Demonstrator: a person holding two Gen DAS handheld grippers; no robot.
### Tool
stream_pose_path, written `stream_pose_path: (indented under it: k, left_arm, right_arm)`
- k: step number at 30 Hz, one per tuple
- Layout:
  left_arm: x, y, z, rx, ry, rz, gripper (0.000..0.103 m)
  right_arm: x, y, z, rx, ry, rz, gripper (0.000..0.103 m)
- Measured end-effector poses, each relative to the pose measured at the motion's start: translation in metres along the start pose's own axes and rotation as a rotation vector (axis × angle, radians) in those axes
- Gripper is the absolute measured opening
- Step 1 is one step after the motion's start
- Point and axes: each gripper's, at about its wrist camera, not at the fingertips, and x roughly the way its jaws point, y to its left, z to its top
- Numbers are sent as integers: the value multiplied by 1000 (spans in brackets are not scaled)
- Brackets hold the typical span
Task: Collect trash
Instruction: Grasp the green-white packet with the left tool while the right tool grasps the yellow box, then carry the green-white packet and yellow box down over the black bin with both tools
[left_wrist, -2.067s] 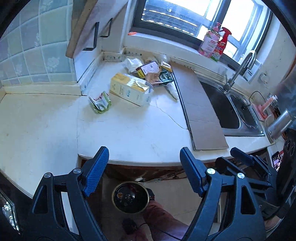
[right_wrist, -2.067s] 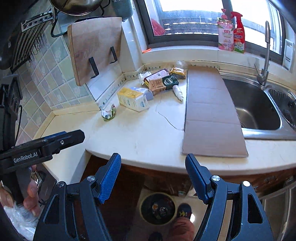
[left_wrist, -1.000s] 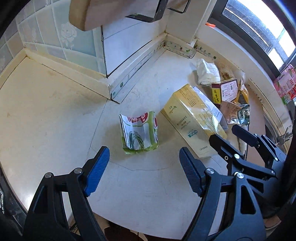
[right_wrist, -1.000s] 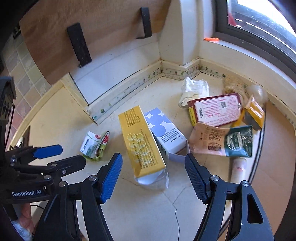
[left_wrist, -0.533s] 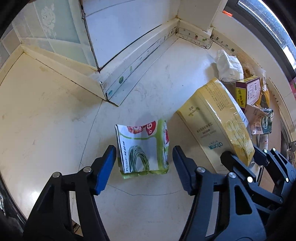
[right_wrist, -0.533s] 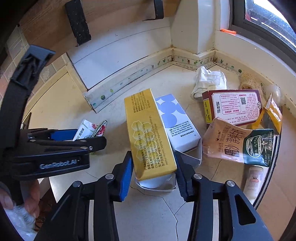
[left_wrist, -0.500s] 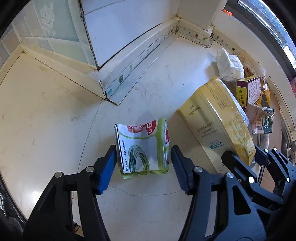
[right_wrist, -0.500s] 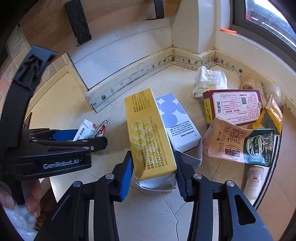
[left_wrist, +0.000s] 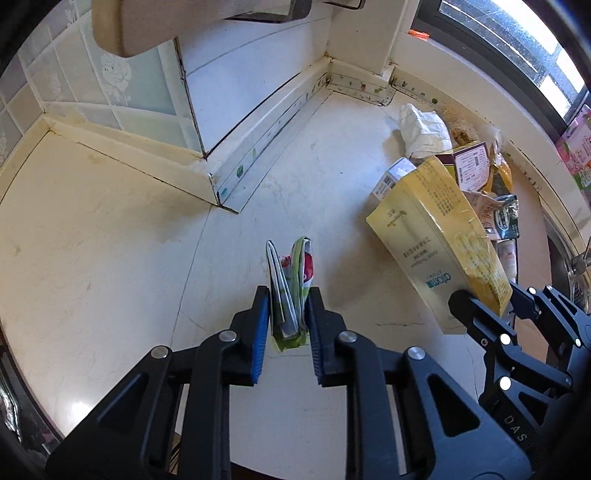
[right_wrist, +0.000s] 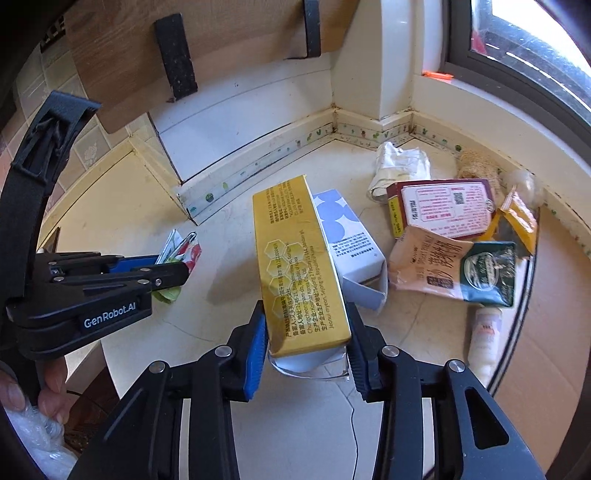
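Note:
My left gripper (left_wrist: 285, 306) is shut on a crumpled green and white snack wrapper (left_wrist: 290, 284) and squeezes it upright just above the cream countertop (left_wrist: 110, 258). My right gripper (right_wrist: 306, 325) is shut on the near end of a long yellow box (right_wrist: 299, 266), lifted and tilted. That box also shows at the right of the left wrist view (left_wrist: 439, 240). The left gripper with the wrapper (right_wrist: 177, 254) shows at the left of the right wrist view.
A white and blue box (right_wrist: 351, 243) lies beside the yellow box. Behind it are a white crumpled bag (right_wrist: 399, 170), a dark red packet (right_wrist: 443, 210), a tan and green pouch (right_wrist: 454, 269), a small white bottle (right_wrist: 484, 336) and brown cardboard (right_wrist: 546, 332). A wall corner stands behind.
Both grippers have closed: the left on the snack wrapper, folding it upright, the right on the yellow box, which has risen off the counter at its near end.

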Motion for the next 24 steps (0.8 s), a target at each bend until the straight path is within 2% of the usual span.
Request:
stream_pose_path:
  k: [5, 11, 18, 24]
  left_arm:
    - [-30, -1, -16, 52, -4, -82, 17]
    - [-74, -9, -46, 166, -32, -169, 17]
    - [-134, -13, -91, 283, -97, -253, 17]
    - [-172, -4, -139, 366, -117, -313, 17]
  right_arm:
    - [-41, 5, -18, 63, -40, -55, 38]
    - [-96, 19, -50, 170, -93, -117, 38]
    - [-164, 65, -103, 249, -152, -199, 38]
    - [-208, 111, -159, 314, -167, -248, 38]
